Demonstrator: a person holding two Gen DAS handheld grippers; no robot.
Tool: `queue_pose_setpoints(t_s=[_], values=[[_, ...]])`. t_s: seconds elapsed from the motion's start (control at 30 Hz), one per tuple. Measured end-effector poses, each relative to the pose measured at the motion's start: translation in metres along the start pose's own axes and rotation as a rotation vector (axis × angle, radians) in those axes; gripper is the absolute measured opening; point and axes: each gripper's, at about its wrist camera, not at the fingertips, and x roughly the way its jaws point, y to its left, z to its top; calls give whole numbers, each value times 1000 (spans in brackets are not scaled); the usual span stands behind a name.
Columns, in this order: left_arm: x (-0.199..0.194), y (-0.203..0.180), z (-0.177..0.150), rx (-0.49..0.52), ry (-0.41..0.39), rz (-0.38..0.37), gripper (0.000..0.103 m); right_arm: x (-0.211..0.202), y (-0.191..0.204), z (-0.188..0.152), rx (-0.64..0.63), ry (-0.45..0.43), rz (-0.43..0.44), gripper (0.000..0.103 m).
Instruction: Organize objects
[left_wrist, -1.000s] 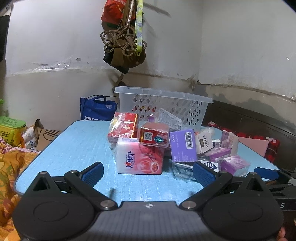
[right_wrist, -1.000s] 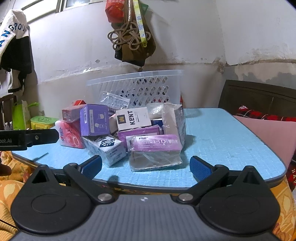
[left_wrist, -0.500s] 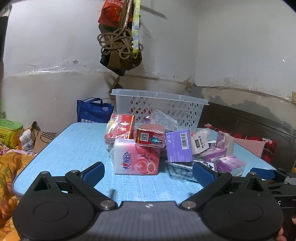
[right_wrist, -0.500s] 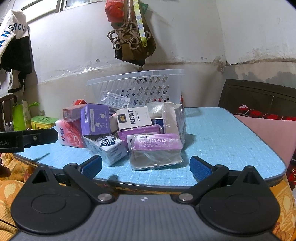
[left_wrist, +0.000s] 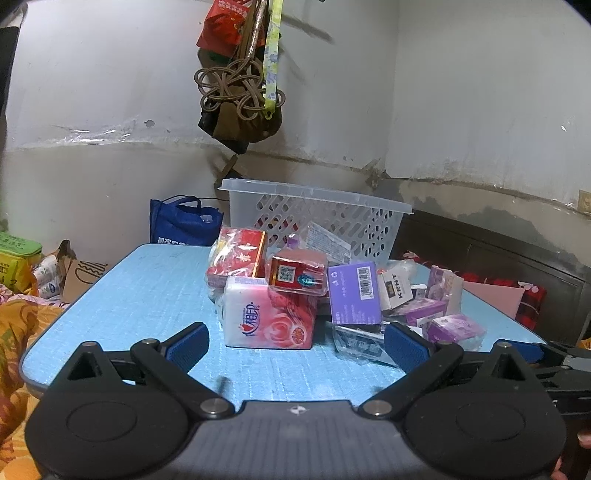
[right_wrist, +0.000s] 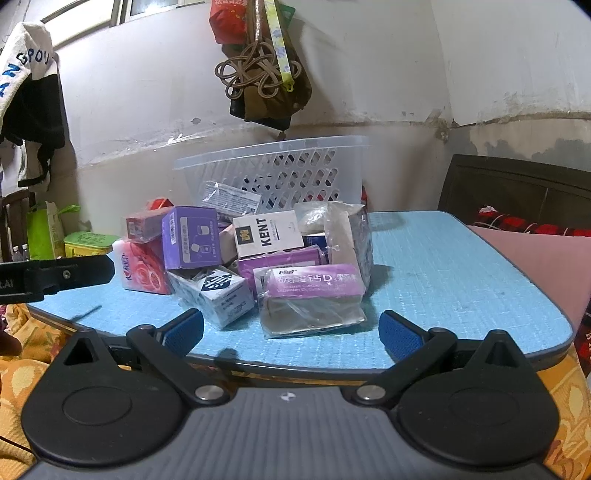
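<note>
A heap of small boxes and packets lies on the blue table (left_wrist: 147, 295), in front of a clear plastic basket (left_wrist: 332, 214) (right_wrist: 295, 166). In the left wrist view a pink tissue pack (left_wrist: 271, 317) is nearest, with a red box (left_wrist: 297, 271) on top and a purple box (left_wrist: 354, 293) beside it. My left gripper (left_wrist: 297, 347) is open and empty, just short of the tissue pack. In the right wrist view a purple packet (right_wrist: 314, 286), a white KENT box (right_wrist: 269, 232) and a grey-white box (right_wrist: 218, 295) face me. My right gripper (right_wrist: 291, 332) is open and empty at the table's near edge.
A knotted cord and bags (left_wrist: 240, 92) hang on the wall above the basket. A blue bag (left_wrist: 181, 225) stands behind the table. Orange patterned cloth (left_wrist: 18, 332) lies at the left; a dark headboard (right_wrist: 517, 184) and pink cushion (right_wrist: 535, 258) at the right. The left gripper's finger (right_wrist: 59, 275) juts in.
My left gripper's view has drifted slightly back and right, so the heap looks a little lower and farther. The right gripper has barely moved. Both stay open.
</note>
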Motion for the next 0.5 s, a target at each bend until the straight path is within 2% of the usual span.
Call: queue_pose_setpoints(t_s=[0.37, 0.5], values=[[1, 2, -2, -15, 6, -12, 101, 1, -2, -1, 5, -1, -1, 103], [1, 3, -2, -21, -4, -10, 100, 0, -7, -1, 24, -12, 33, 103]])
